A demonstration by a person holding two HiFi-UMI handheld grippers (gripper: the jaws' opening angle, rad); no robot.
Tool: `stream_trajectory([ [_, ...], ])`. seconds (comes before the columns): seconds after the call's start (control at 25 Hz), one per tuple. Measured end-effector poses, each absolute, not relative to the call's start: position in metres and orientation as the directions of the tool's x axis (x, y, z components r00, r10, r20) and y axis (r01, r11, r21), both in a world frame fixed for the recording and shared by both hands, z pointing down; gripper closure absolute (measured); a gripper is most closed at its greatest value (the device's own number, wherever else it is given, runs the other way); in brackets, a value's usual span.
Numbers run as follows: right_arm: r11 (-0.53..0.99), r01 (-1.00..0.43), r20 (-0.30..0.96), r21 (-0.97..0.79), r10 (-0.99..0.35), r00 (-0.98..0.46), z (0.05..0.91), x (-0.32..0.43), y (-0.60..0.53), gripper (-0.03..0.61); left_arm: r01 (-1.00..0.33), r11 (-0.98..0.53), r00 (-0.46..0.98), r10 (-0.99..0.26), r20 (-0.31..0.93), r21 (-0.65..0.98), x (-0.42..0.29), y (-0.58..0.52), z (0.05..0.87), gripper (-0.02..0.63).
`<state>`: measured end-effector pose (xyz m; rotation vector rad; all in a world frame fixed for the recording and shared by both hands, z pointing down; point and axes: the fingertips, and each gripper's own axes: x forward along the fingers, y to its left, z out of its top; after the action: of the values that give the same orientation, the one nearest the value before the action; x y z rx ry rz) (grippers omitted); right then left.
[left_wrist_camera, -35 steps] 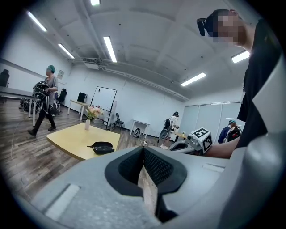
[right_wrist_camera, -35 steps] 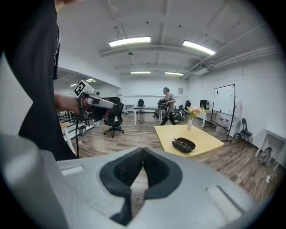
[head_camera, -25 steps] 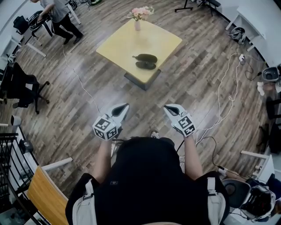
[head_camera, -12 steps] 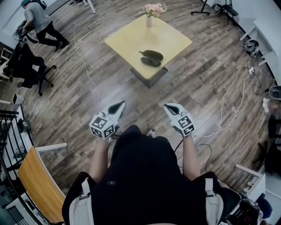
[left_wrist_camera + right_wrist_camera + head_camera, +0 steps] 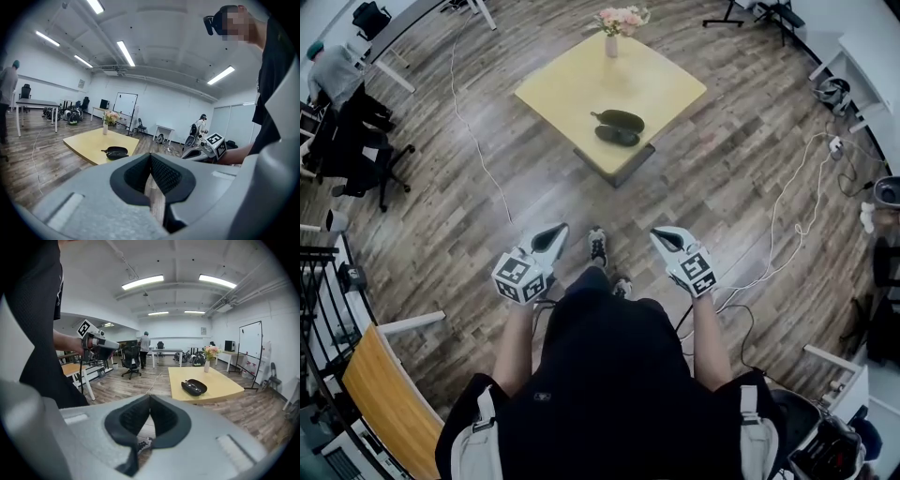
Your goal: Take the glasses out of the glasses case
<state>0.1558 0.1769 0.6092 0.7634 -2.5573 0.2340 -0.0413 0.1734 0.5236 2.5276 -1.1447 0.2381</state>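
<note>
At twelve o'clock, the case could be shoved along the table by the left gripper or right gripper, both pinched closed and empty.

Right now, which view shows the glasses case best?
Right gripper view: the glasses case lies open on the table, large enough to see inside. Head view shows it small from above; left gripper view, a dark shape.
</note>
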Motion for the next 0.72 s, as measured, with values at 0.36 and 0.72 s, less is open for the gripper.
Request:
stream_trajectory([
  [0.36,0.797,-0.604,0.521,-0.009,-0.512,-0.683,0.617,0.157,0.117,0.575,-0.688,-0.670,0.725,-0.635,0.266,0.279,-0.037,0.089,0.535,0.603],
  [0.72,0.778,-0.627,0.553,0.030,-0.536,-0.638,0.616,0.144,0.034,0.575,-0.638,-0.711,0.770,-0.593,0.235,0.297,-0.042,-0.011,0.537,0.603],
])
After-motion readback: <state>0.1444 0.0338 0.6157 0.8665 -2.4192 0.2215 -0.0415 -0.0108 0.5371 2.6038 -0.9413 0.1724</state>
